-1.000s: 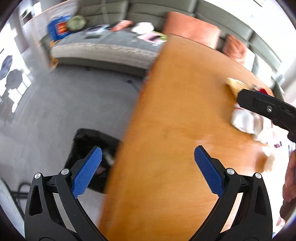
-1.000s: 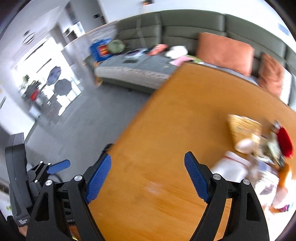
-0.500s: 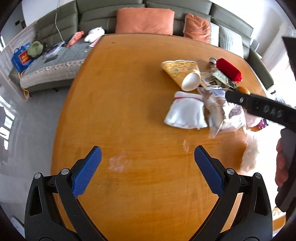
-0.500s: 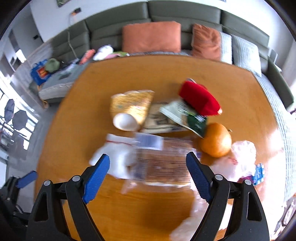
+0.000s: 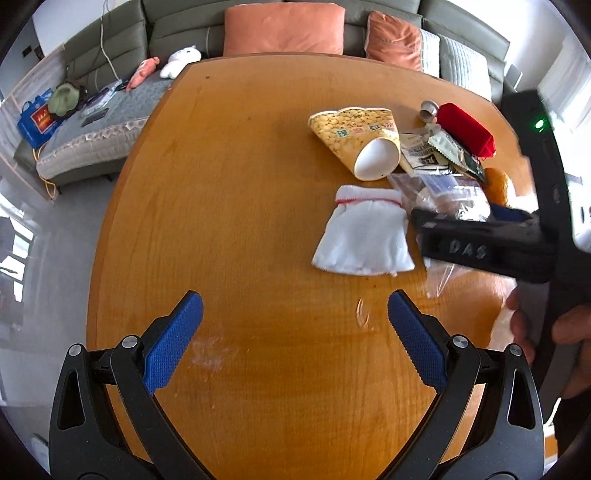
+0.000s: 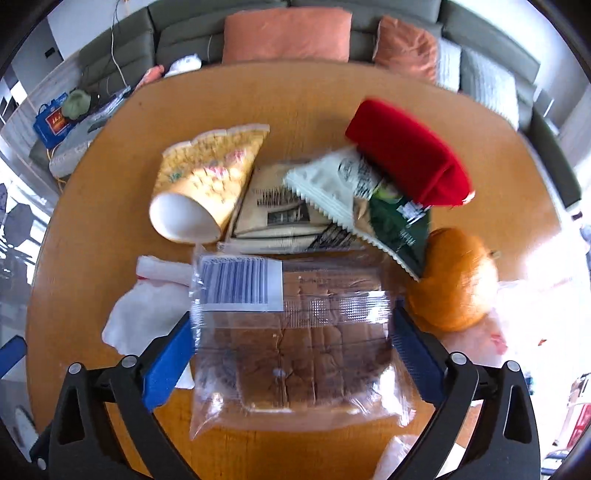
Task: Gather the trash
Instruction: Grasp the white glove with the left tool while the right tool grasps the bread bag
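Left gripper (image 5: 295, 332) spread wide over bare wood near the table's (image 5: 240, 184) near edge, nothing between the blue pads. Only in the left wrist view: a grey cardboard roll (image 5: 428, 110) at the far right of the pile, and the other tool's black body (image 5: 480, 243) with fingers of a hand (image 5: 517, 328) on its handle at the right edge. Trash heaped toward the table's right side: white cloth pouch (image 5: 364, 236) leftmost, yellow paper cup (image 5: 356, 140) on its side beyond it, then flat paper packets (image 6: 280, 218), a white-and-green sachet (image 6: 354, 192), a red pouch (image 6: 406, 162), an orange (image 6: 454, 280) furthest right. Only in the right wrist view: a clear plastic bag (image 6: 291, 347) with a barcode label and a brown slab inside, lying nearest the table's near edge, overlapping the cloth pouch. Right gripper (image 6: 291, 350) pointed steeply down, jaws opening, the clear bag between the pads; left pad at the bag's edge, pressing not evident. Grey sofa (image 5: 177, 29) with orange cushions beyond the table's far edge in both views.
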Tool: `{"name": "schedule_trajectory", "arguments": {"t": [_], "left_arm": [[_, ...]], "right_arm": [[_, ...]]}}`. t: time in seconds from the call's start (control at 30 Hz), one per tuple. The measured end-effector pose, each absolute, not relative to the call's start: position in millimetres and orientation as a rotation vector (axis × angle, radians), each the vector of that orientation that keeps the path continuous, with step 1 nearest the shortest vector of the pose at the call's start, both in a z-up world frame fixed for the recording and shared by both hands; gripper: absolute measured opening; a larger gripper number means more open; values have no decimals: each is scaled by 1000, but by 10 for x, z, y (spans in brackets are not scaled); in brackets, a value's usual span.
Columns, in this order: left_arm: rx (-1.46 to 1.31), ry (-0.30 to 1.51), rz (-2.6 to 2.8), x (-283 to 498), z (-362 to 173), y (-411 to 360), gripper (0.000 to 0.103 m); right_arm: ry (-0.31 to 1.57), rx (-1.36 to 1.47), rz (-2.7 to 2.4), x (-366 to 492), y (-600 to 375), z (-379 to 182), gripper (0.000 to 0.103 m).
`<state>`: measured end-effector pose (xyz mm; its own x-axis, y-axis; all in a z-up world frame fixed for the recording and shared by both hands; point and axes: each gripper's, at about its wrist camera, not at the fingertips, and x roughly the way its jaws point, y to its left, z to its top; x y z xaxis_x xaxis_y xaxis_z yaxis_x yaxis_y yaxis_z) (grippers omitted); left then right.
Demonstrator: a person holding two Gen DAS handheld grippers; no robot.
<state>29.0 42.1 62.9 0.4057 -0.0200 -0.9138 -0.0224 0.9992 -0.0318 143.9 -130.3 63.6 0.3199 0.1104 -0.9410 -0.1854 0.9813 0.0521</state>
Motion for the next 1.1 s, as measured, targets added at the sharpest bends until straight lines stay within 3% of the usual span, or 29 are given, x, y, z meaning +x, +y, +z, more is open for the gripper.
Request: {"name": "schedule_trajectory", "arguments": {"t": [0.03, 0.1, 0.17, 0.63, 0.7, 0.77, 0.83, 0.93, 1.1], "left_arm": [[-37, 1155, -4, 325, 623, 392, 97], [-28, 1160, -14, 382, 614, 342, 97], [-16, 1168, -34, 449, 587, 272, 97], [34, 1218, -125, 946, 226, -66, 97], [30, 1213, -120, 943, 176, -65, 89], [19, 1199, -115, 928, 145, -49, 54], [8, 1164, -121, 881, 175, -35, 40], [-22, 1150, -108, 818, 193, 34, 34], [-58, 1146, -112, 622, 274, 166, 33]], "right_arm": [[1227, -66, 201, 1430, -1316, 655, 97], [1218, -43, 209, 1428, -1380, 755, 80], [1231, 49, 247, 1436, -1468, 838, 76], [1146, 182, 300, 1382, -1647, 1362, 76], [1145, 181, 299, 1439, -1590, 1375, 76], [1142, 177, 297, 1446, -1564, 1378, 76], [1139, 172, 293, 1450, -1534, 1386, 76], [1136, 170, 290, 1413, -1505, 1406, 76], [1122, 156, 297, 1340, -1433, 1473, 75]]}}
